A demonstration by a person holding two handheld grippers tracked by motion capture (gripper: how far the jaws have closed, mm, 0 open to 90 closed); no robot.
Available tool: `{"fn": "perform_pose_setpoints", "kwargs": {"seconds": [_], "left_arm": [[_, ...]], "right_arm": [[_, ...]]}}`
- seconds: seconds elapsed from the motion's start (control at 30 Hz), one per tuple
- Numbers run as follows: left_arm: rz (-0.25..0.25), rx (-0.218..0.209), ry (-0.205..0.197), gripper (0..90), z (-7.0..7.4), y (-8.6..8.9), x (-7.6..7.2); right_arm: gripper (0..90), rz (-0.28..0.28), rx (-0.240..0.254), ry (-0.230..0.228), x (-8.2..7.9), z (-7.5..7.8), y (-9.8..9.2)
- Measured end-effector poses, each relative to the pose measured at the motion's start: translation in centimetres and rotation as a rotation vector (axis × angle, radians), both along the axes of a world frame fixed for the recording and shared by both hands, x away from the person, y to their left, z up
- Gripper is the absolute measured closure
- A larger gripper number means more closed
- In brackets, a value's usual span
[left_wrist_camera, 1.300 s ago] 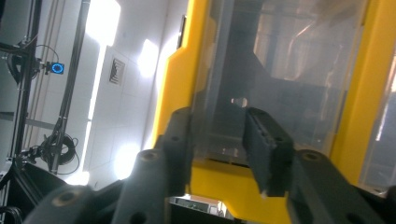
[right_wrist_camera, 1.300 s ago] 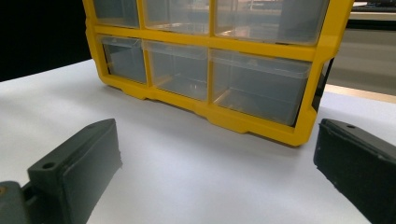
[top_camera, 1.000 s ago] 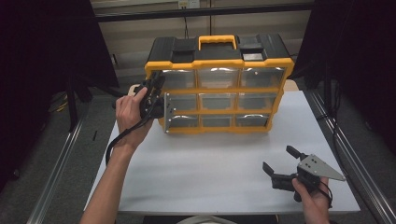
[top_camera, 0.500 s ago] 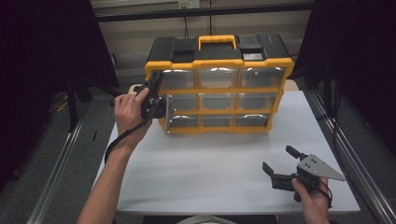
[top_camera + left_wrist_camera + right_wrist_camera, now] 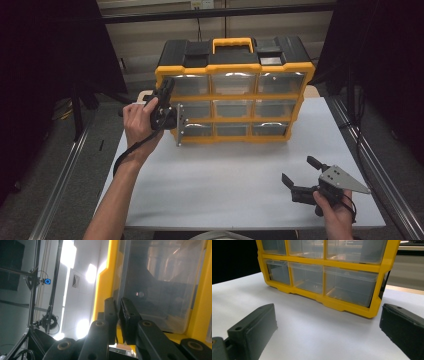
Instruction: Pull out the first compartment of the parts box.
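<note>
At the near right corner of the white table (image 5: 225, 180), the person's right hand (image 5: 334, 212) held the right gripper (image 5: 302, 172) low over the surface, its jaws spread wide with nothing between them. In the right gripper view the two black pads (image 5: 259, 325) stood well apart, only bare tabletop showing in the gap, and the organizer's bottom row of clear drawers lay beyond.

Farther back on the left, the person's left hand (image 5: 139, 120) held the left gripper (image 5: 167, 89) against the left front edge of the yellow and black drawer organizer (image 5: 232, 95). Its jaws had just been closing and now stood pressed nearly together. In the left gripper view the pads (image 5: 126, 312) sat against the left rim of a clear drawer (image 5: 160, 285), beside the yellow frame; whether they pinched the drawer's edge could not be told for certain.

The organizer stood upright at the far middle of the table, three rows of three clear drawers facing the person, all seated flush, with a yellow carry handle (image 5: 232, 44) on its black top.
</note>
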State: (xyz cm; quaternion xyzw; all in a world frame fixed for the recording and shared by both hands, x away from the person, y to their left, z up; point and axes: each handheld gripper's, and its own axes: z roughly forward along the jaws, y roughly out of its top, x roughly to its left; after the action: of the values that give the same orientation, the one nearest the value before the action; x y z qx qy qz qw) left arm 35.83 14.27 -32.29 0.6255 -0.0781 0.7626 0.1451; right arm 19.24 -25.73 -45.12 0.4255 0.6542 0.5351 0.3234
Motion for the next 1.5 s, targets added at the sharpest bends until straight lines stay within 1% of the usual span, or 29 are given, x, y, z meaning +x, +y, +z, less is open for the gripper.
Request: {"fn": "perform_pose_setpoints", "kwargs": {"seconds": [0.03,0.07,0.1,0.13,0.17,0.2,0.23,0.3,0.37,0.4,0.43,0.47,0.57,0.73,0.83,0.87,0.9,0.97,1.03,1.1,1.17,1.2,1.23,1.33,1.37,1.4,1.43,1.47,1.5], "left_arm": [[0.005,-0.009,0.0,86.3,0.4,0.1,-0.1],[0.011,-0.02,0.03,85.2,0.9,0.2,-0.1],[-0.003,-0.033,0.041,83.4,1.2,0.3,0.0],[0.002,-0.032,0.032,82.9,1.4,0.3,-0.1],[-0.003,-0.026,0.041,82.7,1.6,0.3,-0.1],[0.004,-0.028,0.046,82.2,1.5,0.3,-0.2],[-0.006,-0.021,0.046,81.3,1.3,0.2,-0.2],[-0.01,0.005,0.05,80.3,0.7,0.0,-0.1],[-0.012,0.015,0.063,79.7,0.1,-0.2,0.1],[-0.002,0.026,0.059,78.7,0.0,-0.3,0.2],[0.001,0.031,0.064,78.5,-0.1,-0.3,0.3],[-0.005,0.022,0.064,78.2,-0.2,-0.3,0.4],[-0.005,0.031,0.067,77.6,0.1,-0.4,0.5],[0.024,0.076,0.038,79.0,-0.1,-0.6,0.7],[0.057,0.092,0.015,82.0,-0.3,-0.9,0.7],[0.05,0.089,0.004,82.4,-0.3,-1.0,0.8],[0.068,0.085,0.006,82.5,-0.4,-1.1,0.7],[0.072,0.089,-0.004,82.9,-0.5,-1.2,0.8],[0.059,0.057,-0.013,83.5,-0.7,-1.1,0.7],[0.056,0.049,-0.036,83.7,-1.0,-0.9,0.7],[0.042,0.03,-0.029,83.6,-1.0,-0.9,0.7],[0.024,0.029,-0.031,83.4,-0.9,-0.9,0.7],[0.039,0.031,-0.025,83.4,-0.9,-0.8,0.6],[0.037,0.04,-0.03,83.3,-0.9,-0.7,0.3],[0.021,0.045,-0.036,83.3,-0.8,-0.7,0.3],[0.03,0.044,-0.029,83.2,-0.8,-0.7,0.2],[0.018,0.048,-0.033,83.2,-0.8,-0.7,0.1],[-0.004,0.04,-0.041,83.1,-0.8,-0.7,0.2],[0.025,0.044,-0.031,83.0,-0.8,-0.7,-0.2]], "right_arm": [[0.4,0.0,-0.001,0.0,0.0,0.0,0.0],[0.4,0.002,0.0,0.0,0.0,0.0,0.0],[0.4,0.002,0.001,0.001,0.1,0.0,0.1],[0.4,0.001,0.001,0.002,0.0,0.0,0.1],[0.4,0.004,-0.003,0.0,0.0,0.0,0.1],[0.4,0.003,-0.005,-0.003,0.0,0.0,0.1],[0.4,0.003,-0.006,-0.007,0.0,0.0,0.1],[0.3,0.004,-0.005,-0.003,0.0,0.0,0.1],[0.4,0.003,0.002,0.0,0.0,0.0,0.1],[0.3,0.005,0.002,0.0,0.0,0.0,0.1],[0.3,0.005,0.003,0.002,0.0,0.0,0.1],[0.3,0.003,0.004,0.002,0.0,0.0,0.1],[0.3,0.003,-0.001,0.004,0.0,0.0,0.0],[0.4,0.003,-0.002,0.007,0.0,0.0,0.1],[0.3,0.005,-0.004,0.005,0.1,0.0,0.1],[0.3,0.003,-0.003,0.007,0.1,0.0,0.1],[0.3,0.003,-0.002,0.005,0.1,0.0,0.1],[0.3,0.004,-0.002,0.005,0.1,0.0,0.1],[0.3,0.006,-0.003,0.003,0.1,-0.1,0.1],[0.3,0.006,-0.003,-0.001,0.1,-0.1,0.0],[0.3,0.006,-0.001,0.0,0.1,-0.1,0.0],[0.3,0.008,-0.001,0.006,0.1,-0.1,0.0],[0.3,0.005,-0.001,0.009,0.1,-0.1,-0.1],[0.3,0.001,-0.003,0.004,0.1,-0.1,0.0],[0.3,0.002,-0.004,0.004,0.1,-0.1,0.0],[0.3,0.006,-0.005,0.003,0.1,-0.1,0.1],[0.3,0.003,-0.002,0.005,0.1,-0.1,0.1],[0.3,0.005,-0.004,0.007,0.0,0.0,0.1],[0.3,0.006,-0.005,0.004,0.1,-0.1,0.1]]}}
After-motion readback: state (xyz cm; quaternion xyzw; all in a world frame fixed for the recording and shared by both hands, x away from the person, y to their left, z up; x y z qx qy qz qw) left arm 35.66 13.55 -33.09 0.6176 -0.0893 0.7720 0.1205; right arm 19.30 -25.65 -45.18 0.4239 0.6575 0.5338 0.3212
